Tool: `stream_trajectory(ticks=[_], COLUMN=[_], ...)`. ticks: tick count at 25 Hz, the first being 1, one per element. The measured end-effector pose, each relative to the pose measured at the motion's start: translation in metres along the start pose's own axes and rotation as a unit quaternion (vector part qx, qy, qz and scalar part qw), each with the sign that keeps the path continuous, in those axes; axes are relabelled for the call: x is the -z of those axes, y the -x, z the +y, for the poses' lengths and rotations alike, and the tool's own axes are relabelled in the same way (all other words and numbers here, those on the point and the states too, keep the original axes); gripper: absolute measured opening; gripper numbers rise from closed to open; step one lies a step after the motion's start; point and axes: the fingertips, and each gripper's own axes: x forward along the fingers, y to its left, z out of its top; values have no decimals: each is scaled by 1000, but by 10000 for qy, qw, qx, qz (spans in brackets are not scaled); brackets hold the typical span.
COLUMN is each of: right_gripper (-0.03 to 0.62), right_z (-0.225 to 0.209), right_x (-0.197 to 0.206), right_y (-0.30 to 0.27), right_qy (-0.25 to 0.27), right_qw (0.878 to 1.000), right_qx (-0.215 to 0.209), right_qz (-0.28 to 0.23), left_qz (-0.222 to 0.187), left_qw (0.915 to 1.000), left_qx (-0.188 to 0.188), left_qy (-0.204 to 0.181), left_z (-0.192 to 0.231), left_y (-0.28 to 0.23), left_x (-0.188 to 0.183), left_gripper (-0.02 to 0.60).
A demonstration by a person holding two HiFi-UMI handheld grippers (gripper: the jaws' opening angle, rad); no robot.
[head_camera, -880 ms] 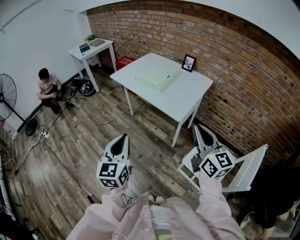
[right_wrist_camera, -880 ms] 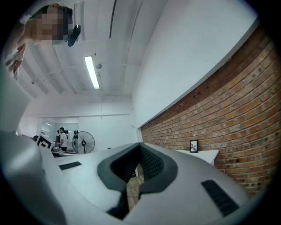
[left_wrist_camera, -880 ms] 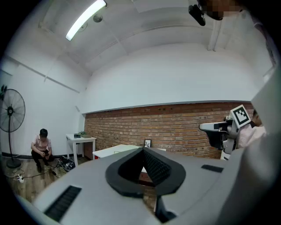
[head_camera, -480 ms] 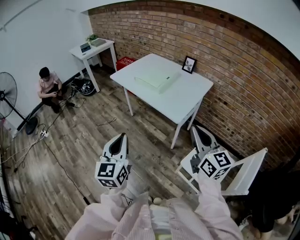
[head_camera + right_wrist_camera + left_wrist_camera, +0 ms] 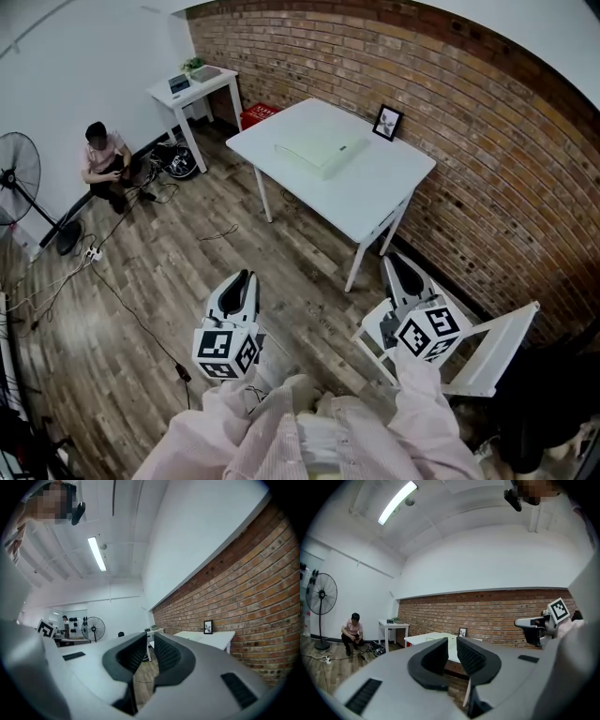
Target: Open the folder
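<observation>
**Well apart from the folder, both grippers empty**

Looking down from the head view, I see the folder (image 5: 319,155) lying flat on the white table (image 5: 380,197), in the upper centre of the frame. It is pale green and looks closed. Its edges run parallel to the table's edges, so one corner points toward the bottom of the frame. I cannot tell which side is the longer one at this angle, nor where the spine sits. A small picture frame (image 5: 386,123) stands at the table's far edge, against the brick wall (image 5: 487,159), near the folder but not touching it.

My left gripper (image 5: 246,276) sits at lower centre-left and my right gripper (image 5: 396,257) at lower centre-right. Both are over the wooden floor (image 5: 159,281) and point toward the top of the frame. Each gripper view shows its jaws almost together, with only a narrow slit and nothing between them (just the room beyond). The right gripper is above a white folding chair (image 5: 492,342).

A person (image 5: 105,161) sits on the floor at the left edge, between a standing fan (image 5: 19,183) and a small side table (image 5: 192,89).
</observation>
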Motion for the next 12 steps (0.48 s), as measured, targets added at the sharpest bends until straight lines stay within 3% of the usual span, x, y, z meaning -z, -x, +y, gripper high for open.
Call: stream_trajectory(ticks=[4,12], right_gripper=[69,91], right_z=[-6,-21], right_x=[6,4], right_y=[-4,-21], right_qy=[-160,-232], right_qw=[9998,9997], right_qx=[31,96], right_qz=[71,48], left_qz=[35,109], left_qw=[10000,9999], left_qx=[-70,-75], left_qy=[58,63], left_z=[2,5], left_y=[-2,-22], left_x=[2,6], left_gripper=[74,92])
